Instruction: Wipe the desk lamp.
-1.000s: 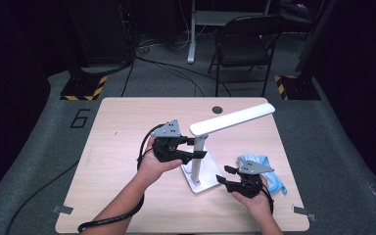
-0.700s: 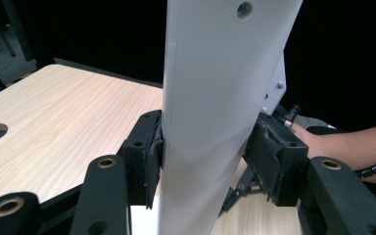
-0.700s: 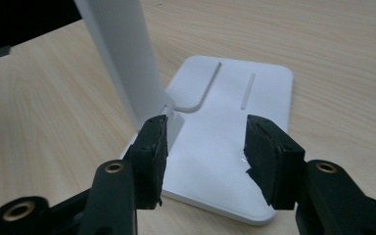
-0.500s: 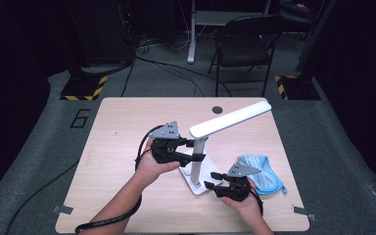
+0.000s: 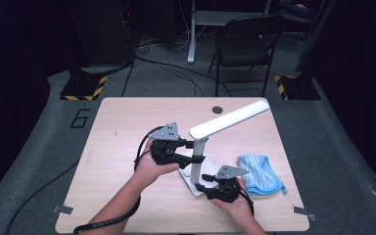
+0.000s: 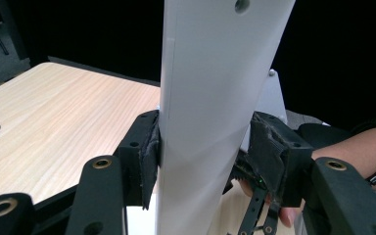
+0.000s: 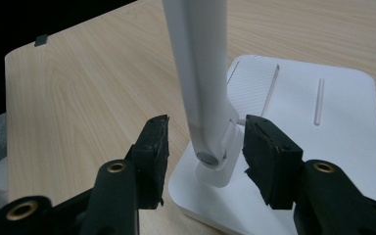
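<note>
White plastic desk lamp (image 5: 210, 142) is standing upright near the counter's (image 5: 117, 132) front edge; left tool (image 6: 203, 161) is clamping its post, right tool (image 7: 205, 156) is closing, unclenched, around the hinge.

Both forearms come up from the bottom edge of the high view. The left gripper (image 5: 188, 152) sits just left of centre, pointing toward the right of the frame, jaws clamped, both pads pressing flat on what's between them. The right gripper (image 5: 206, 183) is lower, a bit right of centre, pointing left. Its jaws have just been closing but the pads (image 7: 152, 147) aren't touching anything yet.
</note>
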The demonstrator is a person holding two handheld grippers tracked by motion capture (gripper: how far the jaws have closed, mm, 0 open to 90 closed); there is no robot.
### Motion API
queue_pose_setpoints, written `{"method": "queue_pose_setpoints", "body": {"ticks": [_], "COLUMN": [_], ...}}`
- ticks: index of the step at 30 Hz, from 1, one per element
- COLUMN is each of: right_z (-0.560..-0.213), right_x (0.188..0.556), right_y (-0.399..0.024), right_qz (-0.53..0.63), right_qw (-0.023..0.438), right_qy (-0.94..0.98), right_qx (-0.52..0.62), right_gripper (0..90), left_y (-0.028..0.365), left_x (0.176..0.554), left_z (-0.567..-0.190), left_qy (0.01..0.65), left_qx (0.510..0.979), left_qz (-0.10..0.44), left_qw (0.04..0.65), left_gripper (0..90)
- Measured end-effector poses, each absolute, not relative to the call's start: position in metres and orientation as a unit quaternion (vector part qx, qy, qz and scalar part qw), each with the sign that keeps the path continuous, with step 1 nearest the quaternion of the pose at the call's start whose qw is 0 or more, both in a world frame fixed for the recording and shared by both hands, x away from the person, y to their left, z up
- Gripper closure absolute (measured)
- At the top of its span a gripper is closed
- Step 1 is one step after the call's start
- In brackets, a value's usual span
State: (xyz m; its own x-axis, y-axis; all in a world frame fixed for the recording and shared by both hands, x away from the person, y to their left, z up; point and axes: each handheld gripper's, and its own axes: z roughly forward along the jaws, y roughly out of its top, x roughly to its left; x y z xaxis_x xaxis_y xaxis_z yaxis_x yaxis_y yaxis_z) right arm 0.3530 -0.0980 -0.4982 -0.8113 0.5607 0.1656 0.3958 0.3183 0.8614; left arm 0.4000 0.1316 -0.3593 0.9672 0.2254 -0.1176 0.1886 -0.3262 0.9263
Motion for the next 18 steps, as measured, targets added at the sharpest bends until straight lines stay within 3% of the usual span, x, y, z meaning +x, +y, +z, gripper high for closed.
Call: {"method": "queue_pose_setpoints", "body": {"ticks": [7, 18], "right_z": [-0.5031, -0.5042], "right_x": [0.3538, 0.3546], "right_y": [-0.0952, -0.0989], "right_qz": [0.49, 0.491], "right_qw": [0.087, 0.088], "right_qy": [0.812, 0.814], "right_qx": [0.303, 0.298], "right_gripper": [63.5, 65.3], "left_y": [0.1314, 0.132], "left_x": [0.4003, 0.3986], "left_z": [-0.3597, -0.3594], "left_qy": [0.126, 0.124], "left_qx": [0.814, 0.816], "left_qz": [0.014, 0.017], "left_qw": [0.567, 0.565], "left_gripper": [45.7, 45.4]}}
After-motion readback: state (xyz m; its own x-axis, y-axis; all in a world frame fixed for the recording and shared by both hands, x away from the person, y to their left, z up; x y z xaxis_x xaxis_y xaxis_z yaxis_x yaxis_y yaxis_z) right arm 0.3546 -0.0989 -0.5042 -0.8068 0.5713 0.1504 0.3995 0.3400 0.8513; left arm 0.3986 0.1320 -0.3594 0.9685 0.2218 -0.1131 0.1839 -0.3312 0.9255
